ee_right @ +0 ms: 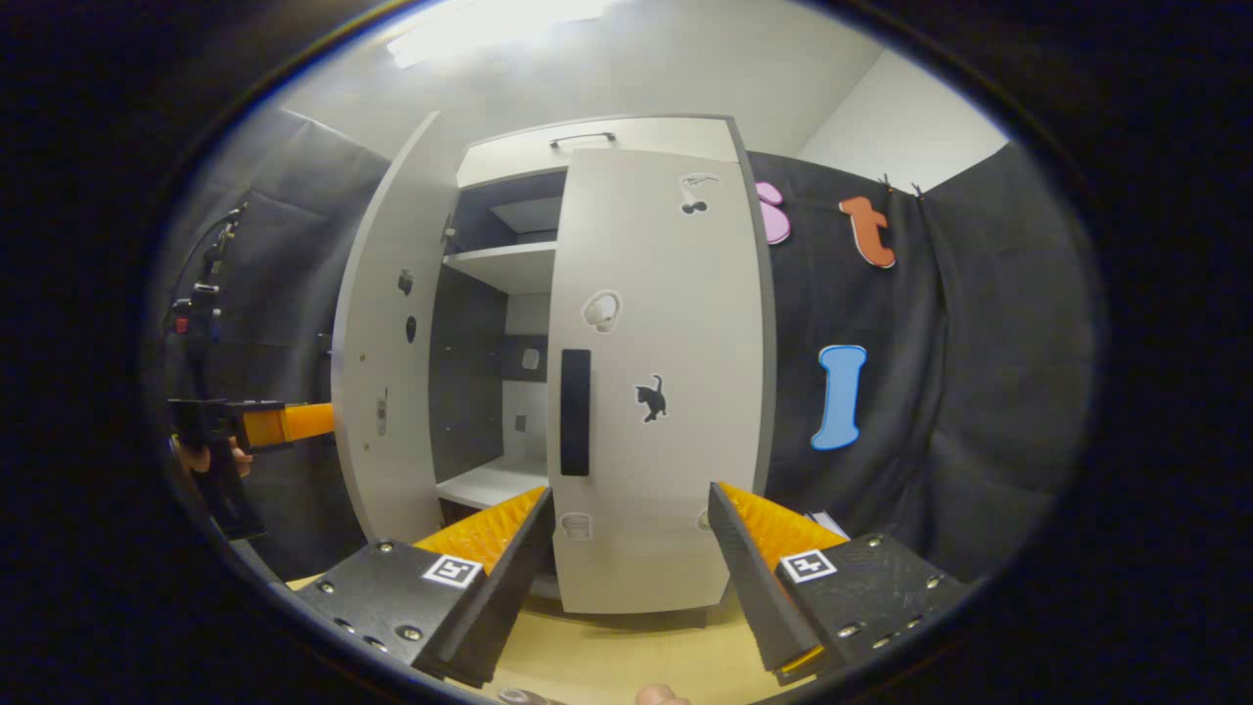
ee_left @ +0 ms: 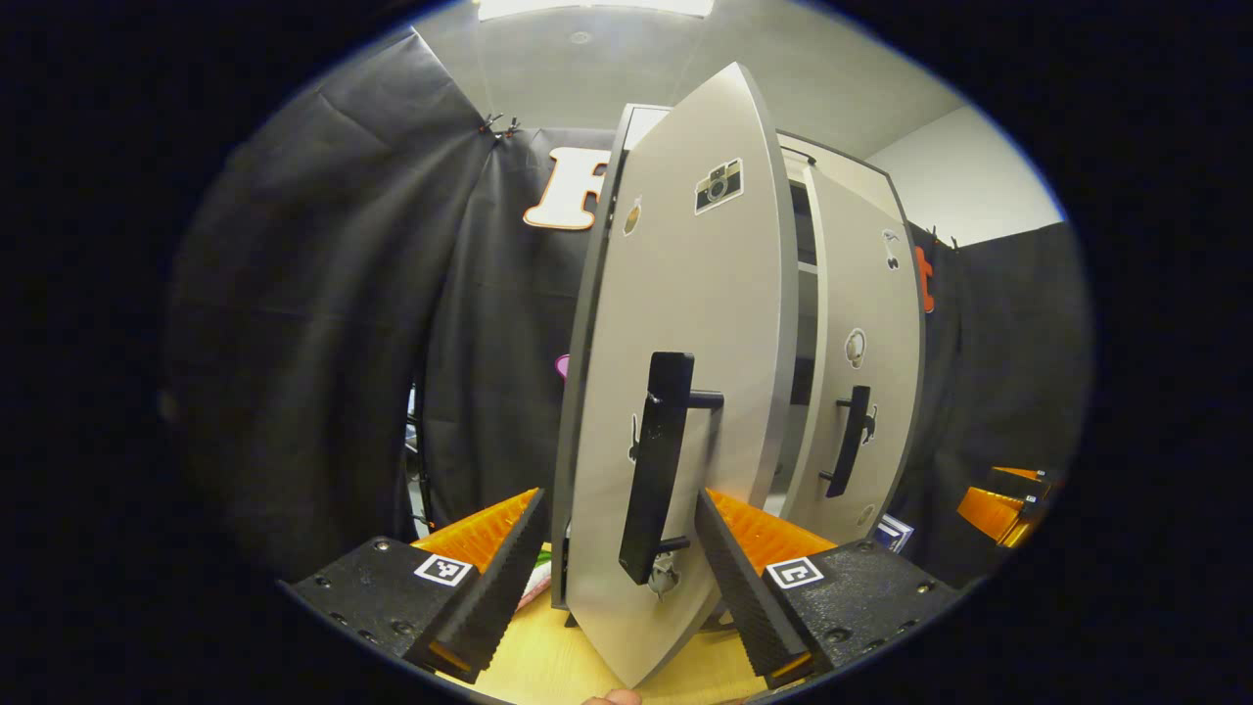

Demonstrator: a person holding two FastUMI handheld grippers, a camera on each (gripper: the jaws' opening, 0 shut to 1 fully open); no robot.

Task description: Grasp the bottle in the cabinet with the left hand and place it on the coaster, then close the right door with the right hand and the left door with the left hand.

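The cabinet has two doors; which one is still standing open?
The left door, the one swung outward showing its inner face. The right door, with the cat sticker, lies shut against the cabinet. The left gripper faces the open door's handle.

- Cabinet point(ee_right: 597, 137): pale grey, tall, upright on a light wood surface; dark interior with pale shelves, seen through the gap between the doors in the right gripper view.
- Left door point(ee_left: 685, 323): pale grey, partly open, swung outward, seen near edge-on in the left gripper view; black vertical bar handle point(ee_left: 656, 470) at about 6 o'clock of centre; camera sticker toward 12 o'clock. In the right gripper view, inner face at 9 o'clock of the opening.
- Right door point(ee_right: 656, 392): pale grey, appears shut or nearly so, flat to the front; black vertical handle point(ee_right: 576, 411) on its left edge; cat sticker just at 3 o'clock of the handle.
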